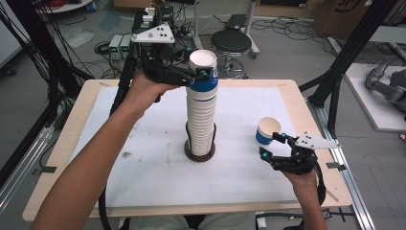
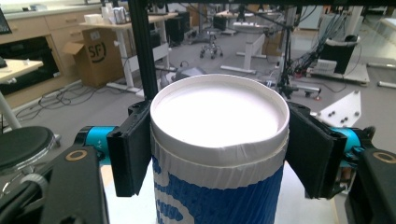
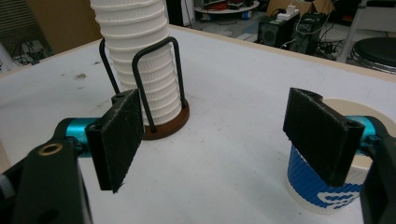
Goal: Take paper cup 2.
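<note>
A tall stack of white ribbed paper cups (image 1: 201, 120) stands in a round brown holder (image 1: 199, 154) with black wire loops at mid-table. The topmost cup (image 1: 204, 80) has a blue-and-white sleeve. My left gripper (image 1: 201, 75) reaches in from the left and is shut on that top cup (image 2: 219, 154), one pad (image 2: 132, 149) pressed on each side just under the rim. A single blue-and-white cup (image 1: 267, 131) stands upright at the right. My right gripper (image 1: 271, 145) is open beside it; the cup (image 3: 327, 196) sits partly behind the right-hand jaw, and the stack (image 3: 140, 51) is ahead to the left.
A white mat (image 1: 143, 143) covers the wooden table (image 1: 67, 143). Black frame posts (image 1: 352, 52) rise at the right and left corners. A black stool (image 1: 231, 42), cables and equipment boxes (image 1: 119, 44) stand on the floor beyond the far edge.
</note>
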Demonstrator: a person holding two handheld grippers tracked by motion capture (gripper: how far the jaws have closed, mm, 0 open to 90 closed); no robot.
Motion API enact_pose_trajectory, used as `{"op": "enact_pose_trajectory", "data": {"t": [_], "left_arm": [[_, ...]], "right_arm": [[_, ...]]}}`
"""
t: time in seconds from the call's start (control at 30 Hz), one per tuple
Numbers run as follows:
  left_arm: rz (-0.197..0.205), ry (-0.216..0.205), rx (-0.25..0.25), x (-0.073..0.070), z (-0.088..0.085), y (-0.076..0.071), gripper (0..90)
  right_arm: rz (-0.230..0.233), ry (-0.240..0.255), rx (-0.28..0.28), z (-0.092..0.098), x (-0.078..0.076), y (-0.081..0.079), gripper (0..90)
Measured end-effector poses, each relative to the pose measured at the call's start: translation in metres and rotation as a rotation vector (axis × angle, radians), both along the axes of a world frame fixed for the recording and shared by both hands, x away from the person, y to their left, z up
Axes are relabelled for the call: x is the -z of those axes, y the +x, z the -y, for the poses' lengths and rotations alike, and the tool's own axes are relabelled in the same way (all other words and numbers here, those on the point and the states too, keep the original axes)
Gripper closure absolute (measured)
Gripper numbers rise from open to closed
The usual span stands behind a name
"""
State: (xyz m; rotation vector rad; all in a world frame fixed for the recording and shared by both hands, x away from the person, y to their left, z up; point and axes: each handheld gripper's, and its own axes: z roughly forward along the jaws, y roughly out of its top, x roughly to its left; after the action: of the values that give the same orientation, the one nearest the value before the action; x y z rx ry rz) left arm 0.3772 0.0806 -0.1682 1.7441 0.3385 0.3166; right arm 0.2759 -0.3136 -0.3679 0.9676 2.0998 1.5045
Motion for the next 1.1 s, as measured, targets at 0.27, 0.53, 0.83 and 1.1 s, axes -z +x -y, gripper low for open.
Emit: {"op": "enact_pose_trajectory", "data": {"t": [0.27, 0.53, 0.83, 1.1], "left_arm": [[0.02, -0.068, -0.004, -0.029, -0.01, -0.005, 30.1], [0.039, -0.143, -0.013, -0.05, -0.025, -0.013, 30.2], [0.074, -0.212, -0.043, -0.069, -0.059, -0.022, 30.2], [0.096, -0.229, -0.097, -0.065, -0.096, -0.032, 30.2]], "right_arm": [[-0.005, 0.004, -0.002, 0.0, 0.0, -0.001, 21.0], [0.003, 0.014, -0.01, -0.001, 0.0, -0.001, 21.0], [-0.003, 0.023, -0.025, -0.002, 0.001, 0.0, 21.0], [-0.007, 0.025, -0.031, -0.004, 0.002, 0.001, 21.0]]}}
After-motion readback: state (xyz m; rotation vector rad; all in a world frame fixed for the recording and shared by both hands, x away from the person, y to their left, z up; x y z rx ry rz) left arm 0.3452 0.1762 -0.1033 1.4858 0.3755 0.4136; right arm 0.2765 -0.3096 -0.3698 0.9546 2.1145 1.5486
